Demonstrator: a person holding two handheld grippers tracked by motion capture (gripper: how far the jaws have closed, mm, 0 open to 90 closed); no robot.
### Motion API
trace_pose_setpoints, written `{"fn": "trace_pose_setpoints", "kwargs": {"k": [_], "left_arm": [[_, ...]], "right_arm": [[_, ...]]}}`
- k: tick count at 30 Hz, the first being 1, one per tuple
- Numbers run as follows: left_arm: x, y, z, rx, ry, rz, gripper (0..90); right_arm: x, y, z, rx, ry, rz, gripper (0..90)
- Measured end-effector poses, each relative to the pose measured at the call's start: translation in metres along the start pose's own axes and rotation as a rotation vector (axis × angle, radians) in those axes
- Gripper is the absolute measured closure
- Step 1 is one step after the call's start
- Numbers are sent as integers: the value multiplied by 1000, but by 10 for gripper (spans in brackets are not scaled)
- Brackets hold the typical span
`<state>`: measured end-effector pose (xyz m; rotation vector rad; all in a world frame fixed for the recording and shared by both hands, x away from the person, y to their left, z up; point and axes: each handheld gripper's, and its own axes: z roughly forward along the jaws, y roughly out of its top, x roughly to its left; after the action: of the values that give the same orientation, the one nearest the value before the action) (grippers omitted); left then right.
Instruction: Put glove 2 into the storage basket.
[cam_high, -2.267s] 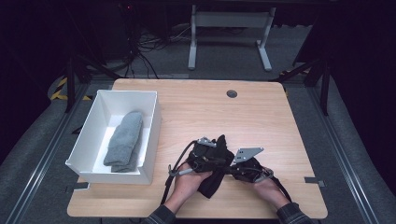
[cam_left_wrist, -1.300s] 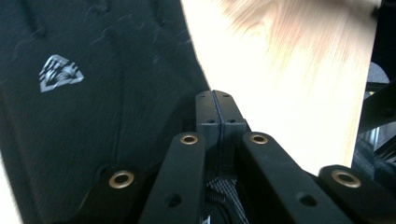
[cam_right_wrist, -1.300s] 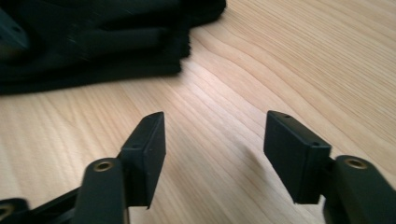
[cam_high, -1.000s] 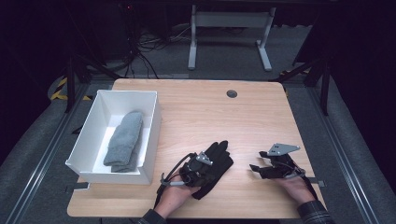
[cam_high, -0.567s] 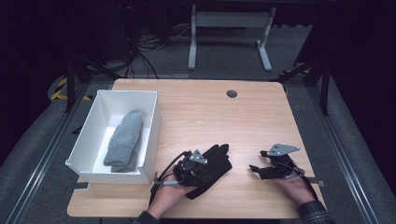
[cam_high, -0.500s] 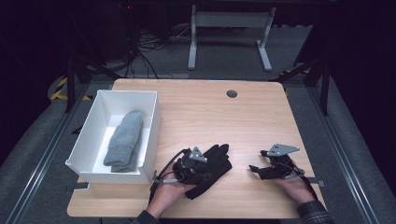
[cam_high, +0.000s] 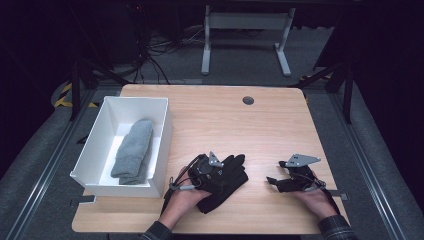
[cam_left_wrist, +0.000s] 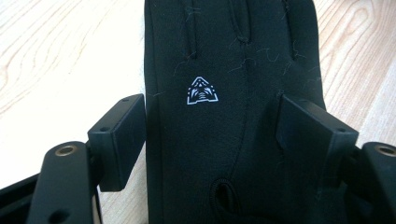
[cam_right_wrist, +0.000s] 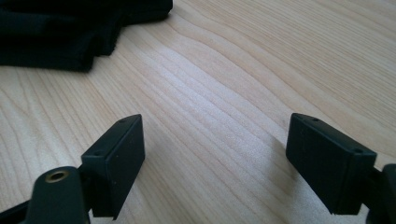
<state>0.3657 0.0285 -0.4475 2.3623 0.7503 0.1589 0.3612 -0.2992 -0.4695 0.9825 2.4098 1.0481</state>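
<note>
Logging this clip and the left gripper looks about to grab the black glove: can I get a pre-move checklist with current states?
1. Black glove lies between the left gripper's jaws: ok.
2. Jaws closed on the glove: not ok, they stand open beside it.
3. Glove flat on the table: ok.
4. Right gripper out of the way, open over bare wood: ok.
5. White bin has room beside the grey cloth: ok.
6. Second glove underneath: cannot tell.

The right gripper (cam_high: 272, 181) has drawn away from the black glove (cam_high: 226, 179), jaws apart.
</note>
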Motion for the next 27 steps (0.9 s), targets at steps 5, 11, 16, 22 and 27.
{"fn": "trace_pose_setpoints", "kwargs": {"k": [5, 11, 16, 22, 27], "left_arm": [[3, -3, 4, 3, -25, -18, 267], [5, -5, 6, 7, -66, -48, 285], [6, -6, 5, 3, -153, -46, 453], [5, -5, 5, 14, -192, -52, 648], [1, -1, 1, 32, -178, -78, 690]], "right_arm": [[0, 0, 0, 0, 0, 0, 203], [0, 0, 0, 0, -3, 1, 204], [1, 0, 0, 1, -3, 2, 204], [1, 0, 0, 1, -4, 1, 205], [1, 0, 0, 2, -3, 3, 206]]}}
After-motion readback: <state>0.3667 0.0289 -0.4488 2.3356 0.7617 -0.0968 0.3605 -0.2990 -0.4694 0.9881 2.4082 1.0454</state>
